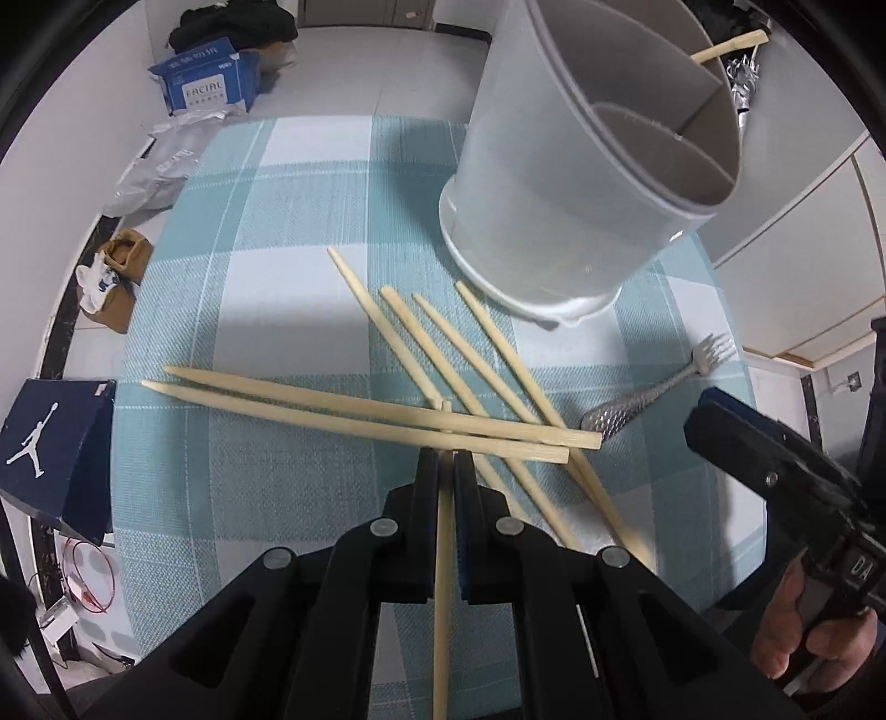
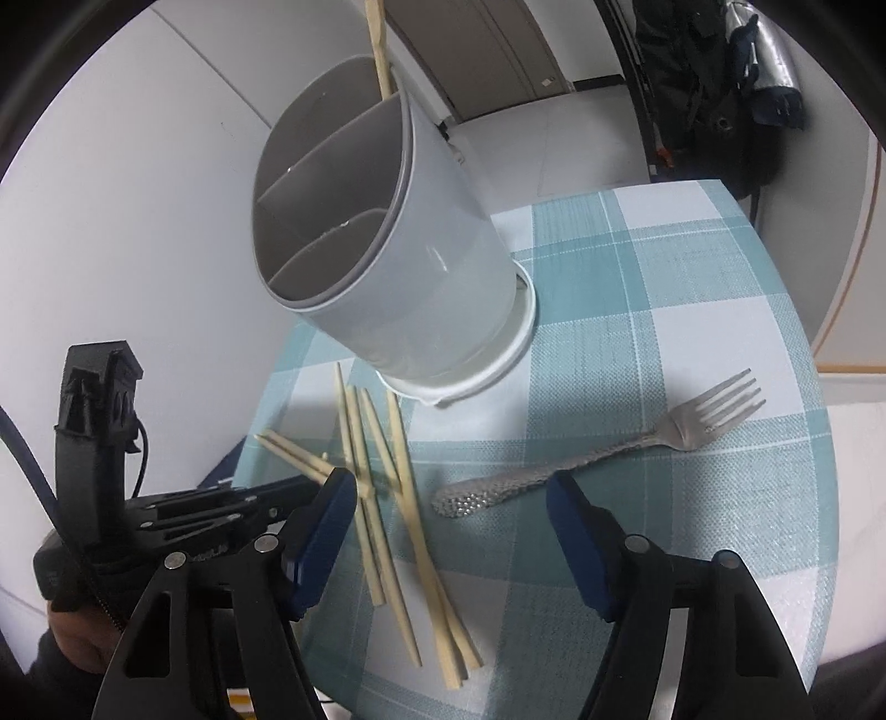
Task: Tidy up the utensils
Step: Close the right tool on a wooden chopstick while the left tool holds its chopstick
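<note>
My left gripper (image 1: 446,459) is shut on one bamboo chopstick (image 1: 441,581), which runs back between its jaws. It hovers over several loose chopsticks (image 1: 387,410) crossed on the checked tablecloth (image 1: 277,310). A grey divided utensil holder (image 1: 581,166) stands behind them with one chopstick (image 1: 731,47) in a far compartment. My right gripper (image 2: 449,479) is open, low over the cloth. The handle end of the metal fork (image 2: 609,454) lies between its blue pads (image 2: 326,515), untouched. The left gripper's black body (image 2: 221,509) sits just to the left, beside the chopstick pile (image 2: 382,498).
The round table's edge (image 2: 819,443) curves close past the fork's tines. On the floor lie a blue tissue box (image 1: 205,83), a plastic bag (image 1: 155,171) and a dark blue shoe box (image 1: 50,443). A hand (image 1: 797,626) holds the right gripper's handle.
</note>
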Available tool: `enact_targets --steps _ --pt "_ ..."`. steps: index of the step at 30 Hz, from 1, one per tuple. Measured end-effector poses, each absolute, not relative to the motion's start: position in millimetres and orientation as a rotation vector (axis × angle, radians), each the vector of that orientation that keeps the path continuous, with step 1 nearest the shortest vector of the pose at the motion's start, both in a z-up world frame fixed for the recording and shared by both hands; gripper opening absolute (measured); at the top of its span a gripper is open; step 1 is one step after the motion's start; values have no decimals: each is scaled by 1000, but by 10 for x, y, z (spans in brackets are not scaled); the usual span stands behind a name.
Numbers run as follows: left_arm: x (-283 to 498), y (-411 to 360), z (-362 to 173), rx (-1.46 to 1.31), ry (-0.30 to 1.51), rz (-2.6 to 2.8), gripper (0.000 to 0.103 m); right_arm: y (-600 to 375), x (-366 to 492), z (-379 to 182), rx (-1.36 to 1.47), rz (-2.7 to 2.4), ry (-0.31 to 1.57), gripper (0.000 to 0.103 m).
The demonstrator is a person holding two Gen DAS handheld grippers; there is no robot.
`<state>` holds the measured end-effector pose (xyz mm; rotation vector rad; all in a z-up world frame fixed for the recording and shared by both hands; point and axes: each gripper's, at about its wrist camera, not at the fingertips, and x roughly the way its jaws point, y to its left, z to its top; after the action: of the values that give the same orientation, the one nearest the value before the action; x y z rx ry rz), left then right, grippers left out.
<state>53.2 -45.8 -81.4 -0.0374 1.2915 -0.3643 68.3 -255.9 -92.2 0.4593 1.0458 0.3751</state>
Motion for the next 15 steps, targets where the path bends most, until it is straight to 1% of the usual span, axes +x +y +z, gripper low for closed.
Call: enact_targets --steps 5,7,10,14,15 --pt "620 -324 -926 -42 1311 -370 2 -2349 724 -896 386 460 1068 71" --pt "629 -299 -948 -57 1319 -377 2 -2211 735 -899 321 504 1076 68" --pt "655 -238 -947 -68 1319 -383 2 -1957 746 -918 184 573 1086 60" --pt "682 -179 -950 -90 1318 -399 2 -1730 780 -1009 105 655 1104 54" --pt "692 -165 -955 -103 1319 -406 2 -1698 799 -1044 114 676 1115 48"
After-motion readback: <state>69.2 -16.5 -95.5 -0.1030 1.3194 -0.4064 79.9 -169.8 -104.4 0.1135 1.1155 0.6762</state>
